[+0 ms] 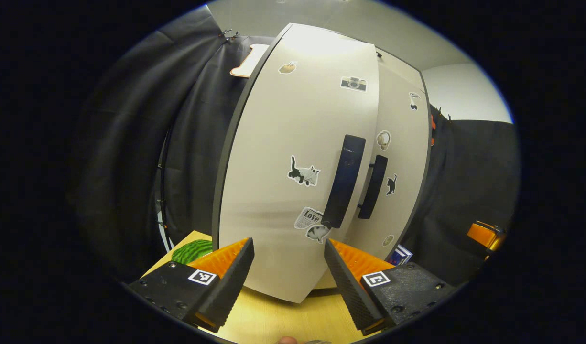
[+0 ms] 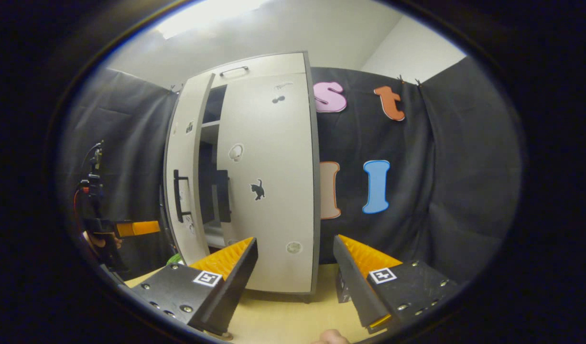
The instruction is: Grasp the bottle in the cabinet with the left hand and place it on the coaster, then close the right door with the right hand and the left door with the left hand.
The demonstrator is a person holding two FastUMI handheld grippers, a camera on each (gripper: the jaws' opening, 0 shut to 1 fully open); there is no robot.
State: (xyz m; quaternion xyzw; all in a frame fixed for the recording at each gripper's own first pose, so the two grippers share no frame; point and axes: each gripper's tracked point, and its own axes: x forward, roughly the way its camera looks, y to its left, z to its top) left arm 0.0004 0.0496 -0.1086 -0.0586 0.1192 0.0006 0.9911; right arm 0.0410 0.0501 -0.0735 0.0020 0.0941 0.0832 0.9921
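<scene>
The white cabinet's left door (image 1: 293,143) stands ajar, close in front of my left gripper (image 1: 288,248), which is open with the door's lower face between its fingers. Its black handle (image 1: 343,181) is just above the right finger. The right door (image 1: 403,157) lies behind it with its own handle (image 1: 373,186). In the right gripper view the right door (image 2: 269,191) looks flush with the cabinet, while the left door (image 2: 183,181) swings out with a dark gap (image 2: 207,167) showing shelves. My right gripper (image 2: 295,246) is open, held back from the cabinet with nothing between its fingers.
A green round mat like a watermelon slice (image 1: 192,251) lies on the wooden table (image 1: 274,320) left of the cabinet. A small blue-and-white box (image 1: 400,254) sits at the cabinet's right foot. The left gripper (image 2: 130,228), held by a hand, appears far left in the right gripper view.
</scene>
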